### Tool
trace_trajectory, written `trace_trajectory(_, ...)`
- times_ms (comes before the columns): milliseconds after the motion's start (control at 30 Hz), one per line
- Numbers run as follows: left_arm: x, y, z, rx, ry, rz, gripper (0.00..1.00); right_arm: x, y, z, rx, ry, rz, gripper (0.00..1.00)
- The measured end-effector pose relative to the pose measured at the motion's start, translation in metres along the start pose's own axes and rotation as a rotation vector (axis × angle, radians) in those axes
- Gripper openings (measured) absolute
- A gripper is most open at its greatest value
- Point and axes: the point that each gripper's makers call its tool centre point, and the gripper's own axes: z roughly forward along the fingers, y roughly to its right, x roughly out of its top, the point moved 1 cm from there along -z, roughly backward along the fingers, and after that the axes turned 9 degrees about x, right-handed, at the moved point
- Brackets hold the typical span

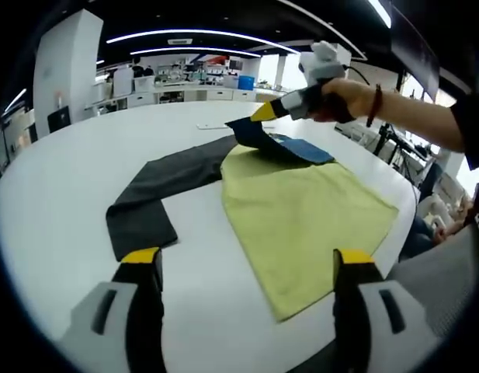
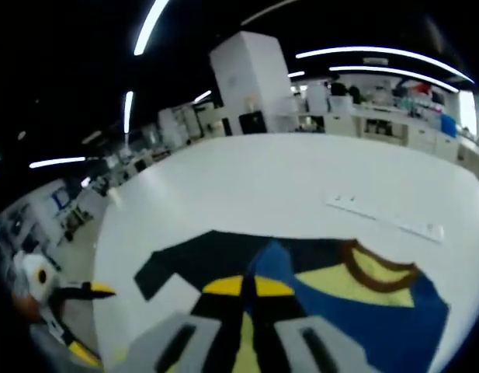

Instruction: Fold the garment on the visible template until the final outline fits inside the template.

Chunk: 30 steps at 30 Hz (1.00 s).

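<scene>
No legible writing or brand appears. The garment (image 1: 177,183) is a dark grey long-sleeved top with a blue inner panel and brown-trimmed collar (image 2: 376,270), lying on the white table (image 1: 84,163) and partly over the yellow-green template (image 1: 301,210). We see the right gripper (image 1: 264,113) clenched on a lifted edge of the garment at the far side of the template. The left gripper (image 1: 247,259) hovers released above the table, apart from the near sleeve (image 1: 140,225).
</scene>
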Motion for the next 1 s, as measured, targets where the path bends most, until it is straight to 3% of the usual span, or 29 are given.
trace_trajectory(67, 0.005, 0.007, -0.003, 0.003, -0.001, 0.001, 0.88, -0.006, 0.0, 0.005, 0.004, -0.017, -0.011, 0.0)
trace_trajectory(200, 0.0, -0.003, -0.001, 0.008, 0.005, -0.008, 0.88, -0.014, 0.0, 0.012, -0.002, -0.04, -0.035, 0.0)
trace_trajectory(400, 0.001, -0.004, -0.002, 0.015, 0.006, -0.008, 0.88, -0.029, -0.006, 0.023, 0.003, -0.068, -0.036, 0.0)
trace_trajectory(567, 0.001, -0.003, -0.003, 0.014, 0.007, -0.007, 0.88, -0.043, -0.013, 0.028, 0.045, -0.09, 0.017, 0.02)
trace_trajectory(733, 0.006, 0.001, -0.006, 0.018, 0.013, -0.009, 0.89, -0.047, -0.007, 0.023, 0.02, -0.111, 0.011, 0.17)
trace_trajectory(933, 0.007, 0.003, -0.006, 0.02, 0.012, -0.001, 0.91, -0.047, -0.002, 0.011, -0.006, -0.116, -0.039, 0.51)
trace_trajectory(1000, 0.003, -0.001, -0.004, 0.024, 0.009, 0.005, 0.92, -0.047, 0.003, 0.008, -0.018, -0.116, -0.059, 0.57)
